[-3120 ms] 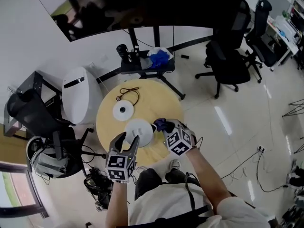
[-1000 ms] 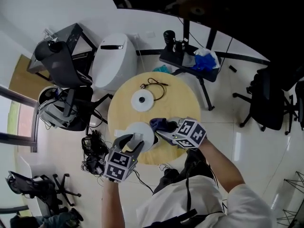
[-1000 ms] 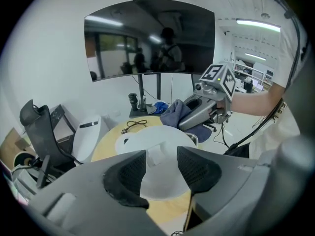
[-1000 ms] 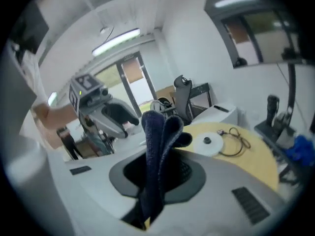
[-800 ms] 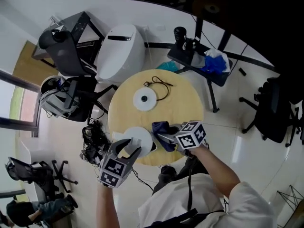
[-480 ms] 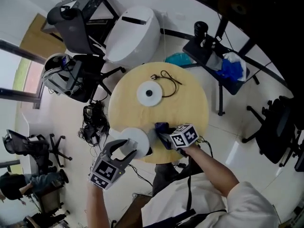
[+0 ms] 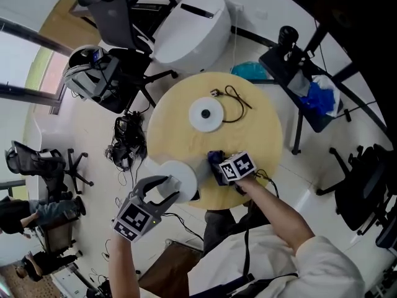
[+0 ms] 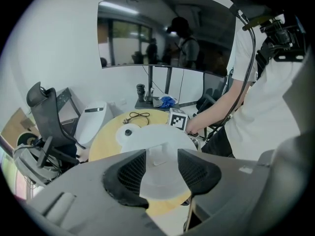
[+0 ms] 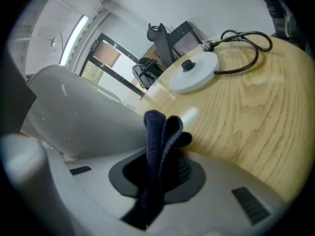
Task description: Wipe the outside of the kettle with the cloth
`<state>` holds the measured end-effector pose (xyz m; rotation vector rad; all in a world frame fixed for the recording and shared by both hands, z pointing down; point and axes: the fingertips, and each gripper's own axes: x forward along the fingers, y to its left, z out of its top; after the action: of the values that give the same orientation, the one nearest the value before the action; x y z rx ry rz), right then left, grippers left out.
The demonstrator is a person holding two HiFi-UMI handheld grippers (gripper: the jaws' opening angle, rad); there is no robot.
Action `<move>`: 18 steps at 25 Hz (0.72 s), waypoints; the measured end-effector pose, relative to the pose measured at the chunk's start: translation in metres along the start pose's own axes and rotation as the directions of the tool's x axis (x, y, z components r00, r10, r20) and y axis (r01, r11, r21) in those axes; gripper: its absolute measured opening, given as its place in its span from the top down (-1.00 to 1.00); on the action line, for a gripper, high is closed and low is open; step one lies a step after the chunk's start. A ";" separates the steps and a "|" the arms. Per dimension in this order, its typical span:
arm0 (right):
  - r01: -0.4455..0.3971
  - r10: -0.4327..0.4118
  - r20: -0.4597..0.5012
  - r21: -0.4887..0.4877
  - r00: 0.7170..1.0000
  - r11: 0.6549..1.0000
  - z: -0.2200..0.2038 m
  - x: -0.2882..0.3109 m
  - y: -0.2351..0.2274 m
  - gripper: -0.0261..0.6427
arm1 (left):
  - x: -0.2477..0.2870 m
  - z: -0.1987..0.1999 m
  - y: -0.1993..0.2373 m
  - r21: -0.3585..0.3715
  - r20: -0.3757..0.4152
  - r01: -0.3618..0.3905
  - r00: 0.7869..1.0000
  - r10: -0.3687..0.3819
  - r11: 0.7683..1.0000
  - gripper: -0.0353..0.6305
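The underside and far side of the kettle are hidden. In the head view only its white top is seen, at the near edge of the desk. Nothing of its inside is shown, so what it holds cannot be told.

In the left gripper view the jaws of the left gripper are seen standing apart. The kettle's top fills the gap beyond them, and a small white tab is seen between the pads. Whether the pads press on the kettle cannot be made out. From above, that gripper is largely covered by its marker cube.

The jaws of the right gripper are closed on the dark blue cloth. The cloth is folded and stands up out of the jaws. Its lower end is lost in the dark between the pads. It is held low, just above the desk and close beside the kettle's right wall. Contact with that wall cannot be confirmed, since the wall is blurred and cut off at the left of the right gripper view.

Farther back on the desk the round base is seen empty, with its cord looped beside it.
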<state>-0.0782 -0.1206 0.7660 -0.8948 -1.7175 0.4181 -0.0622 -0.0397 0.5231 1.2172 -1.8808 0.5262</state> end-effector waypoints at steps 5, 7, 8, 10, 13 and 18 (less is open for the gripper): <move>-0.080 0.079 0.065 0.000 0.995 0.997 0.020 -0.021 0.029 0.72 | 0.000 0.000 0.002 0.007 0.006 0.004 1.000 -0.004 1.000 0.28; -0.118 0.122 0.113 -0.035 0.986 0.992 0.036 -0.039 0.049 0.72 | 0.000 -0.001 0.003 0.007 0.011 0.006 1.000 -0.006 1.000 0.28; -0.136 0.142 0.133 -0.053 0.981 0.989 0.043 -0.048 0.059 0.72 | 0.000 -0.002 0.003 0.007 0.012 0.004 1.000 -0.004 1.000 0.28; -0.176 0.187 0.166 -0.078 0.968 0.981 0.055 -0.067 0.079 0.72 | 0.000 -0.002 0.003 0.008 0.012 0.000 1.000 0.000 1.000 0.28; -0.233 0.253 0.195 -0.118 0.948 0.965 0.071 -0.094 0.106 0.72 | 0.003 -0.002 0.003 0.012 0.012 -0.004 1.000 0.004 1.000 0.27; -0.312 0.348 0.176 -0.202 0.921 0.928 0.087 -0.126 0.140 0.72 | 0.005 -0.002 0.000 -0.004 0.009 -0.018 1.000 0.018 1.000 0.27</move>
<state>-0.0954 -0.1088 0.5594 -1.3162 -1.8149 0.6153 -0.0625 -0.0407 0.5287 1.2028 -1.9017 0.5274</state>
